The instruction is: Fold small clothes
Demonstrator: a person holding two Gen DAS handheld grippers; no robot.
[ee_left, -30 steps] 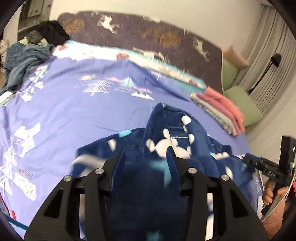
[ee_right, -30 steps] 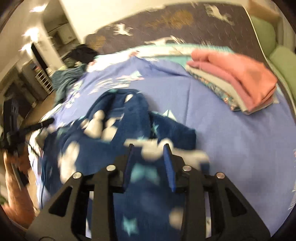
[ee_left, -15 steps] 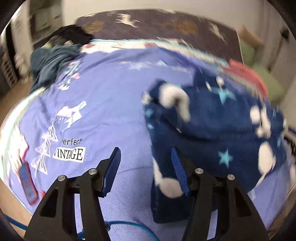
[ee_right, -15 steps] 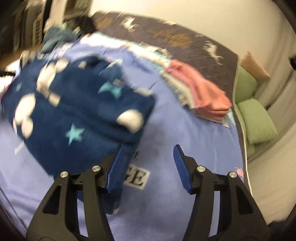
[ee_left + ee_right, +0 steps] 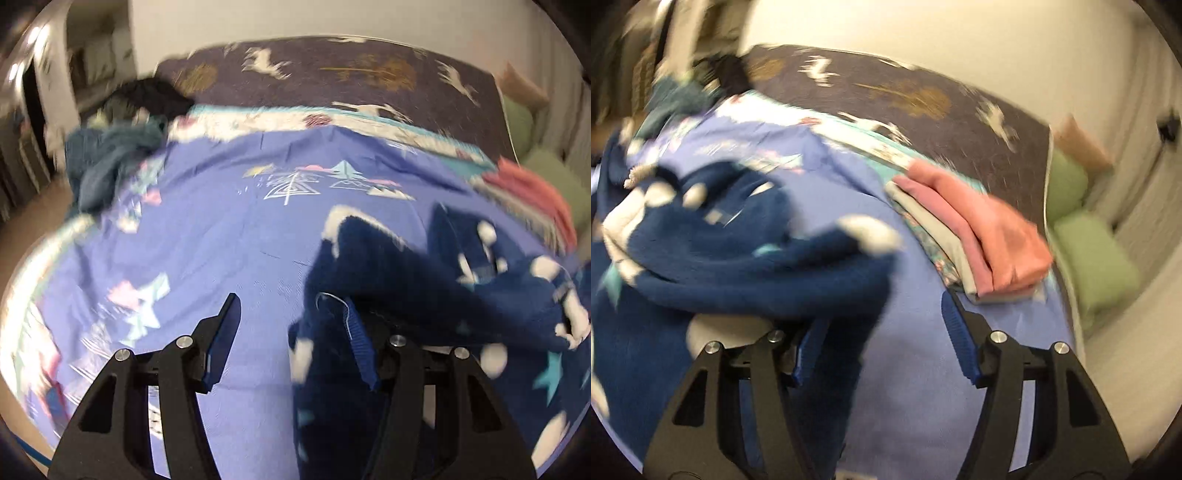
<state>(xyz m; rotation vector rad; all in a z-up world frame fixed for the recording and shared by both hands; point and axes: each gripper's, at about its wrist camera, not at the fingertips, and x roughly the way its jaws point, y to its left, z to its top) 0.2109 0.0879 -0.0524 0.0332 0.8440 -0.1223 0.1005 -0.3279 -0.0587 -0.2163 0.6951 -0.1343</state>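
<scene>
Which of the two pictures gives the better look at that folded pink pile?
The right wrist view: the folded pink pile lies near the middle there, its stacked layers and edges plain to see. In the left wrist view it is only a blurred pink-red smear at the right edge.

A bed (image 5: 207, 236) (purple printed sheet) meets a pale wall (image 5: 960, 44).

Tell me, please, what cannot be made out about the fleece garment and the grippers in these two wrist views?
- Left wrist view: the navy star-print fleece garment drapes over the left gripper's right finger, hiding its outer side.
- Right wrist view: the garment covers the right gripper's left finger; contact is unclear.
- Both views: motion blur smears the print; the garment type is unclear.
- Folded pink clothes: the items beneath are mostly hidden.
</scene>
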